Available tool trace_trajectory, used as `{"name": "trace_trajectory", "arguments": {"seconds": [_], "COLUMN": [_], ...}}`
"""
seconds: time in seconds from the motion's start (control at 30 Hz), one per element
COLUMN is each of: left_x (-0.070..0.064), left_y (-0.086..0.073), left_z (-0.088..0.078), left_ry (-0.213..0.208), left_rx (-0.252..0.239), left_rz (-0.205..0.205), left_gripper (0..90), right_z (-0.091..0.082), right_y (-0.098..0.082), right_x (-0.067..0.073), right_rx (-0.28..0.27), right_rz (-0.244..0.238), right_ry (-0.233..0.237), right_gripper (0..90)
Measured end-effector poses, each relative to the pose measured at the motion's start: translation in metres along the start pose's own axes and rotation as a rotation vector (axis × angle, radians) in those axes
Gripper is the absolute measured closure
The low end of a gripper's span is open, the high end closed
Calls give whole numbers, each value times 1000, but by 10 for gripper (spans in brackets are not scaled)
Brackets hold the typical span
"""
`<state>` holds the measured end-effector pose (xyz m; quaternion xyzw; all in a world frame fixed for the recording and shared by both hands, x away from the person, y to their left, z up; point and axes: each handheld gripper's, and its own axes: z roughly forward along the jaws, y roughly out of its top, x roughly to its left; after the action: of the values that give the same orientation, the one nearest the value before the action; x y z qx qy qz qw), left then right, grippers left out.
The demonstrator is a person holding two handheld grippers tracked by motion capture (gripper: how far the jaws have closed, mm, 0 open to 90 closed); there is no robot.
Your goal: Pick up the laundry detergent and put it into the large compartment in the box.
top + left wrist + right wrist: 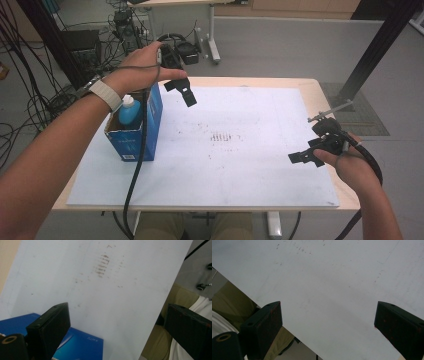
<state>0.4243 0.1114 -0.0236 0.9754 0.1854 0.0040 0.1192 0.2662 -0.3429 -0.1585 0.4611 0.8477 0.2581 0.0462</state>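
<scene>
High view: left gripper hangs above the far-left table, just beside an open blue box holding a bottle. Right gripper near right edge. Left gripper view: jaws wide apart, empty, box below. Right gripper view: jaws spread, empty, over white sheet.

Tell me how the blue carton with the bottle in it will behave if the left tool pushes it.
The blue carton stands tall on a narrow base, so a high push would probably tip it. The bottle inside likely adds weight, so a low push may slide it across the smooth white board. Its open top looks crushable.
</scene>
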Motion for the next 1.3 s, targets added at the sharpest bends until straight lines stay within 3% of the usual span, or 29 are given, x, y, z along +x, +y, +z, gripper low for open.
{"name": "trace_trajectory", "arguments": {"seconds": [0.17,0.77,1.3], "left_x": [-4,-12,-14], "left_y": [7,18,20], "left_z": [8,28,35], "left_ry": [-16,-41,-41], "left_rx": [19,51,58], "left_rz": [59,158,149], "left_gripper": [59,58,61], "right_z": [0,-1,-3], "right_y": [1,-3,-9], "right_x": [1,0,-1], "right_rx": [-2,-8,-13], "right_rz": [-3,4,12], "right_ry": [0,-1,-2], "right_gripper": [78,78,78]}}
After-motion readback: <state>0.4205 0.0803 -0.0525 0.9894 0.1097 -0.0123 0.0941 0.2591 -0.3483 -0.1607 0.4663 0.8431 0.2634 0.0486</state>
